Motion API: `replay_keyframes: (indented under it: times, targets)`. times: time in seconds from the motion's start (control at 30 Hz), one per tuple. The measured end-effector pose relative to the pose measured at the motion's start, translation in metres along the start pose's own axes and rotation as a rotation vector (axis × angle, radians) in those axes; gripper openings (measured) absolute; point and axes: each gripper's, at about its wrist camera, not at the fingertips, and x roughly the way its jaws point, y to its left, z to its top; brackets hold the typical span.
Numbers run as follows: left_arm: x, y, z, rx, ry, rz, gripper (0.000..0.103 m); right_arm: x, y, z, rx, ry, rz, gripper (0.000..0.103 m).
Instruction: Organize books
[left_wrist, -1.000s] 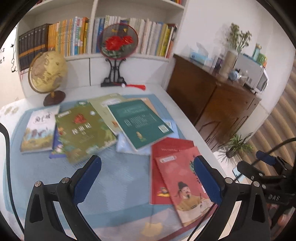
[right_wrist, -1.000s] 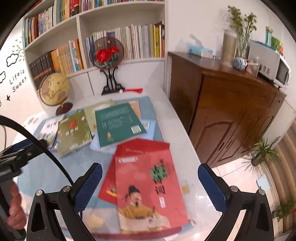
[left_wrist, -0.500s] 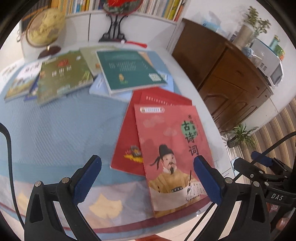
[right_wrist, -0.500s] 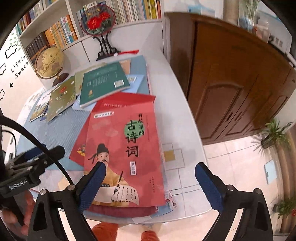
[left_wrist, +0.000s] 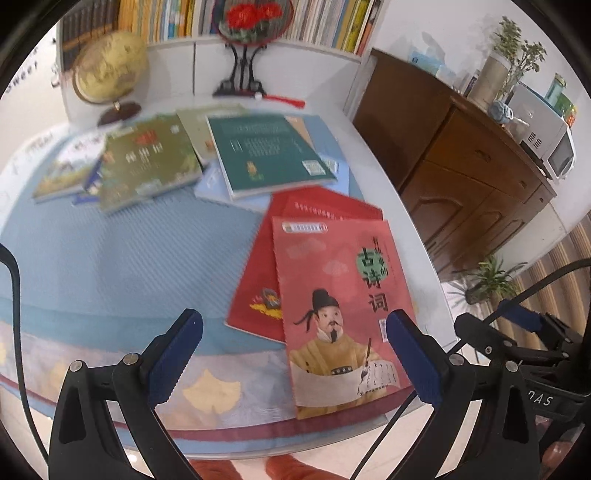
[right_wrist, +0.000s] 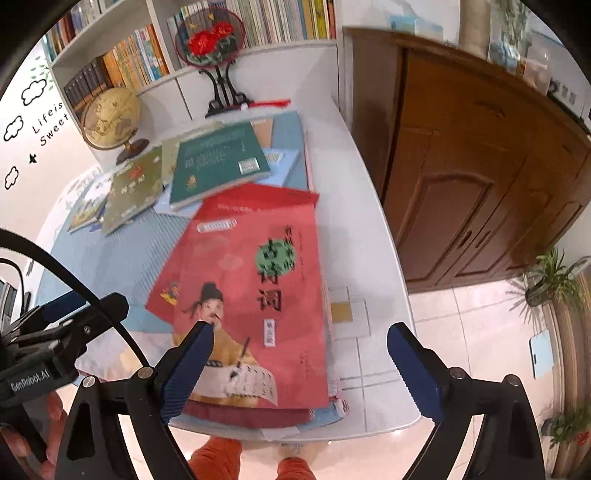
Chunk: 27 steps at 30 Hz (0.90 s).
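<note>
A pink poetry book with a drawn scholar (left_wrist: 340, 306) (right_wrist: 255, 302) lies on a red book (left_wrist: 295, 236) (right_wrist: 255, 203) at the table's front right corner. Behind them lie a dark green book (left_wrist: 266, 151) (right_wrist: 218, 166), an olive green book (left_wrist: 147, 162) (right_wrist: 135, 192) and others, overlapping on a blue mat (left_wrist: 122, 251). My left gripper (left_wrist: 295, 350) is open and empty above the front edge, left of the pink book's lower part. My right gripper (right_wrist: 299, 362) is open and empty, hovering over the pink book's lower right corner.
A globe (left_wrist: 109, 70) (right_wrist: 110, 114) and a red flower fan on a black stand (left_wrist: 255, 22) (right_wrist: 210, 40) stand at the back, below a full bookshelf (right_wrist: 258, 22). A brown wooden cabinet (left_wrist: 461, 166) (right_wrist: 480, 166) stands right of the table. The table edge (right_wrist: 388, 424) is close.
Both grippers have drawn back and lowered toward the table's front edge. The views tilted up slightly since half a second ago. Both stay open; the books have not moved.
</note>
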Motion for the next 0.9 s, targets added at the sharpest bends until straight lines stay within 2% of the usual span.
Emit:
replay_keyframes:
  times: [0.33,0.9]
  targets:
    - [-0.037,0.016,0.015,-0.038,-0.079,0.045,0.099,-0.034,0.037,0.012,-0.055,-0.087,0.026,0.095]
    - [-0.042,0.036,-0.002,-0.088,-0.083,0.094,0.099,-0.032,0.068,0.005,-0.12,-0.075,0.08,0.095]
